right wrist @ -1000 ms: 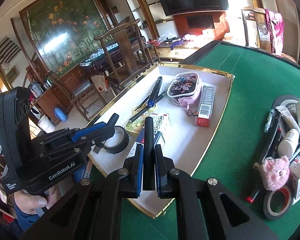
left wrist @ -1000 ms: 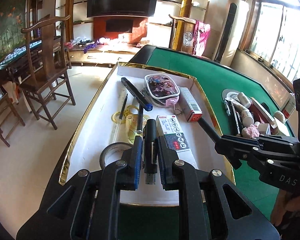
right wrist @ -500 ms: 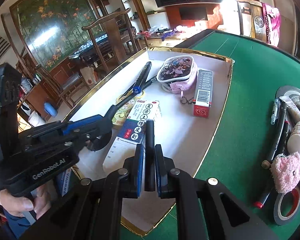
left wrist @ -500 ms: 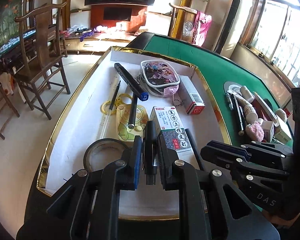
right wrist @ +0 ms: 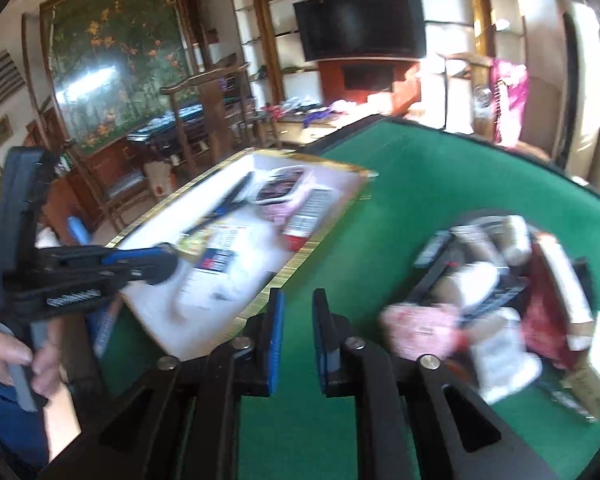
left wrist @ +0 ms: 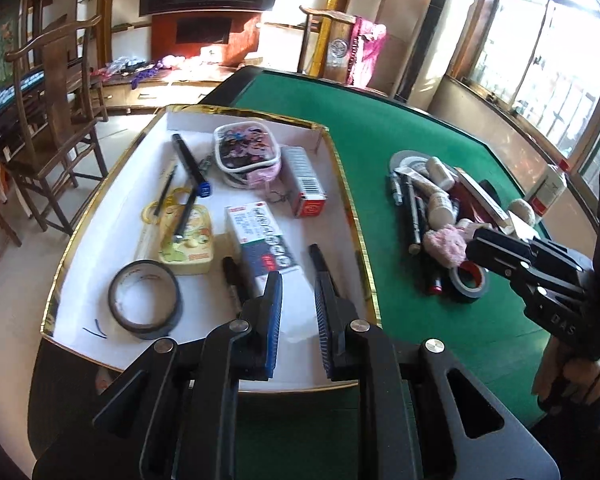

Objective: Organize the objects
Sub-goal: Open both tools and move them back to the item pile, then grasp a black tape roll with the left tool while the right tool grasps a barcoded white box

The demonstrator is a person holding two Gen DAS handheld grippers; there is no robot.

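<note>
Green felt covers the table; a white gold-rimmed tray sits at its left, holding pens, tape and boxes. My left gripper hangs over the tray's near edge, jaws just parted and empty, a black pen lying just left of them. My right gripper, jaws also just opened and empty, points at the felt near the pile on the right. Those tubes and pens look light, stiff and slippery; I would pinch each mid-length. The pink plush is soft.

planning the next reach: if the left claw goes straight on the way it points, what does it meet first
Probably the white floor of the tray, just right of the medicine box; the left claw is open and empty. Depth is unclear.
</note>
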